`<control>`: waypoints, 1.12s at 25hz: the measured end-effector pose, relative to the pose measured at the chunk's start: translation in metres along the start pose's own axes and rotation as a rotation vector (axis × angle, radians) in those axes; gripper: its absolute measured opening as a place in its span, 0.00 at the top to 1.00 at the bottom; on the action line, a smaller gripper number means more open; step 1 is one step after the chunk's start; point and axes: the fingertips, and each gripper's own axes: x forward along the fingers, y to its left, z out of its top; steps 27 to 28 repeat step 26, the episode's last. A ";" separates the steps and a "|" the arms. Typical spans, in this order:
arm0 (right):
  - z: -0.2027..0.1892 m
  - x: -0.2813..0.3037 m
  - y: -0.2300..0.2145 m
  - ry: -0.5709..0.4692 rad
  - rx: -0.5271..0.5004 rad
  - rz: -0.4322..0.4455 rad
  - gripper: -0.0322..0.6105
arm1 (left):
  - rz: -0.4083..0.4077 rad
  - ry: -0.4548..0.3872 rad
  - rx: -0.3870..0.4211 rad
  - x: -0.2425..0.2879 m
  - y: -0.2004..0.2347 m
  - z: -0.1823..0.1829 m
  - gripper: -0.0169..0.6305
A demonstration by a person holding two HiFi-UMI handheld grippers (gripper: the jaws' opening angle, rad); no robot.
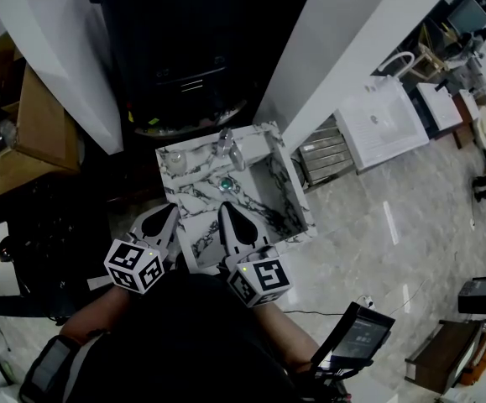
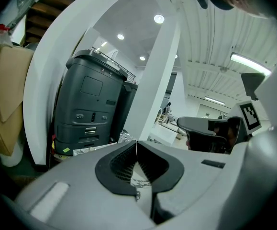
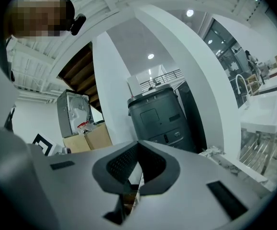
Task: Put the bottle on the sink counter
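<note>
A marbled white sink counter (image 1: 194, 225) stands just ahead of me in the head view, its basin (image 1: 269, 188) on the right and a teal drain (image 1: 226, 184) near the middle. Small clear bottle-like things stand along its back edge, one at the left (image 1: 176, 160) and another near the middle (image 1: 228, 147); they are too small to tell apart. My left gripper (image 1: 169, 212) hovers over the counter's front left, shut and empty. My right gripper (image 1: 226, 211) sits over the counter's front middle, also shut with nothing in it. In both gripper views the jaws meet at the tips (image 2: 137, 143) (image 3: 138, 143).
A dark grey machine (image 1: 184, 49) stands behind the counter between slanted white pillars (image 1: 356, 32). Cardboard boxes (image 1: 45, 116) are at the left. A white basin unit (image 1: 381, 124) stands on the tiled floor at the right, and a tablet (image 1: 356, 338) is by my right side.
</note>
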 end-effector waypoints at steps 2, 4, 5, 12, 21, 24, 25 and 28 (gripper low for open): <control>0.000 0.000 0.000 -0.003 -0.002 0.000 0.96 | -0.004 0.003 -0.005 0.001 0.000 -0.001 0.97; -0.001 0.001 0.001 0.000 0.004 -0.001 0.96 | -0.008 0.004 -0.008 0.001 0.000 -0.001 0.97; -0.002 0.001 0.001 0.004 0.006 -0.002 0.96 | -0.009 0.004 -0.009 0.001 0.001 -0.002 0.97; -0.002 0.001 0.003 0.009 0.005 -0.009 0.96 | -0.013 0.011 -0.017 -0.001 0.004 -0.003 0.97; -0.006 0.003 0.004 0.008 0.017 -0.015 0.96 | -0.023 0.034 -0.037 0.000 0.008 -0.011 0.97; -0.008 0.004 0.004 0.015 0.017 -0.018 0.96 | -0.025 0.037 -0.037 0.000 0.010 -0.013 0.97; -0.009 0.005 0.004 0.017 0.018 -0.018 0.96 | -0.025 0.038 -0.037 0.000 0.010 -0.013 0.97; -0.010 0.006 0.004 0.019 0.019 -0.019 0.96 | -0.026 0.039 -0.037 0.000 0.011 -0.014 0.97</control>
